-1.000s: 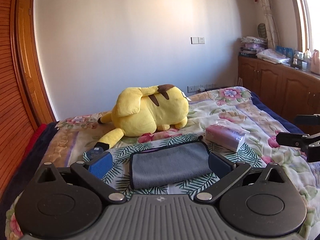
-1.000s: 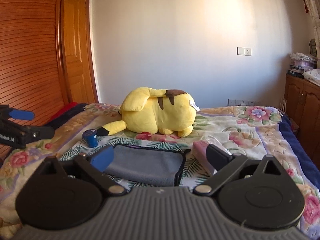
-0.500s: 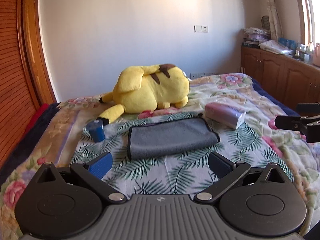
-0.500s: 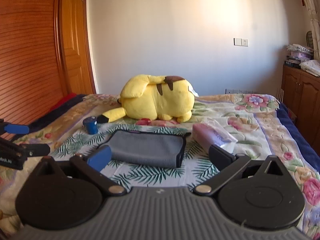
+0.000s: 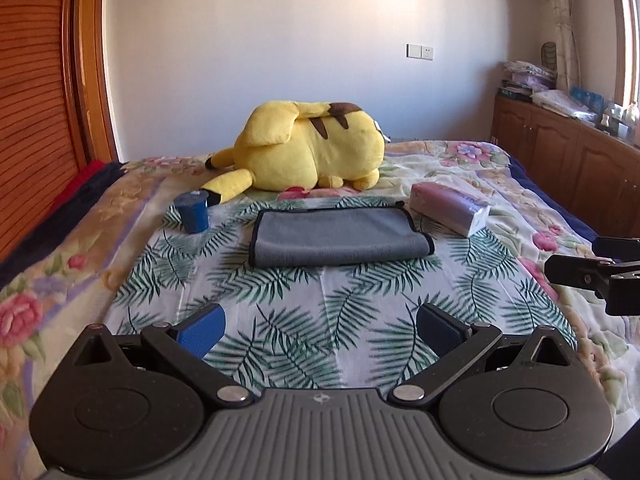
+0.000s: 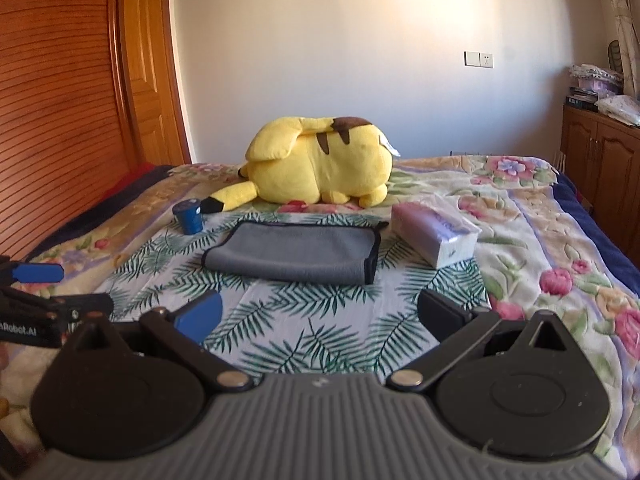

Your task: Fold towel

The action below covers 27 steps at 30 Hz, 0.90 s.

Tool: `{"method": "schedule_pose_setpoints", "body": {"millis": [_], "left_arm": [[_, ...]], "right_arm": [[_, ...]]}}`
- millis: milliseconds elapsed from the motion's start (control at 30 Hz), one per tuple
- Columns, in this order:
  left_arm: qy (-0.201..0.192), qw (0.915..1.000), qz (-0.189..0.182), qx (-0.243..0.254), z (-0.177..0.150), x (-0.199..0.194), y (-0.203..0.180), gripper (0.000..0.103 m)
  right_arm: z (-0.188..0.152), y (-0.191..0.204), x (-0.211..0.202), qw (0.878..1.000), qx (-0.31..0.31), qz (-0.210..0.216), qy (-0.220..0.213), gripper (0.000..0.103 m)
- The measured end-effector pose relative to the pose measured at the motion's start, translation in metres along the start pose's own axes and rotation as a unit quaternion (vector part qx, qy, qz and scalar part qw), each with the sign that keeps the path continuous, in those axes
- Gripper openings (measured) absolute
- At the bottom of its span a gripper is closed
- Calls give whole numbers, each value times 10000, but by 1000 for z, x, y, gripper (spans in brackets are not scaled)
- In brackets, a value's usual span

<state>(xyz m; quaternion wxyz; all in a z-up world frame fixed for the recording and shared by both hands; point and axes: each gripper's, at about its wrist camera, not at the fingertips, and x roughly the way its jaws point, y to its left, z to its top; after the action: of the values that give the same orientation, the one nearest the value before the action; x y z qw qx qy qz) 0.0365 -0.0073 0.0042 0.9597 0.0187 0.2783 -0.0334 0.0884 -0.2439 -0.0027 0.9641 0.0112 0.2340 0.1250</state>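
Note:
A grey towel with a dark hem (image 5: 336,236) lies folded flat on the leaf-print cloth on the bed; it also shows in the right wrist view (image 6: 296,252). My left gripper (image 5: 320,330) is open and empty, held back from the towel's near edge. My right gripper (image 6: 320,314) is open and empty, also short of the towel. Each gripper shows at the edge of the other's view: the right one (image 5: 592,272), the left one (image 6: 40,280).
A yellow plush toy (image 5: 308,148) lies behind the towel. A blue cup (image 5: 193,212) stands to the towel's left, a pink tissue pack (image 5: 448,206) to its right. A wooden door is at left, wooden cabinets (image 5: 568,156) at right.
Both grippers have pulled back from the towel and risen, so more leaf-print cloth shows between fingers and towel. The towel stays folded in place.

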Motion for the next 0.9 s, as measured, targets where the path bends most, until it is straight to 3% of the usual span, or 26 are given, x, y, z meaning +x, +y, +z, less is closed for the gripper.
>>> {"method": "schedule_pose_setpoints", "body": {"millis": [500, 900], "left_arm": [[152, 9997, 65, -201, -46, -7, -2, 103], [-41, 9996, 261, 120, -56, -3, -12, 103]], "right_arm": [[-30, 18, -13, 9999, -129, 21, 83, 103], [-44, 14, -6, 9997, -21, -185, 125, 103]]}}
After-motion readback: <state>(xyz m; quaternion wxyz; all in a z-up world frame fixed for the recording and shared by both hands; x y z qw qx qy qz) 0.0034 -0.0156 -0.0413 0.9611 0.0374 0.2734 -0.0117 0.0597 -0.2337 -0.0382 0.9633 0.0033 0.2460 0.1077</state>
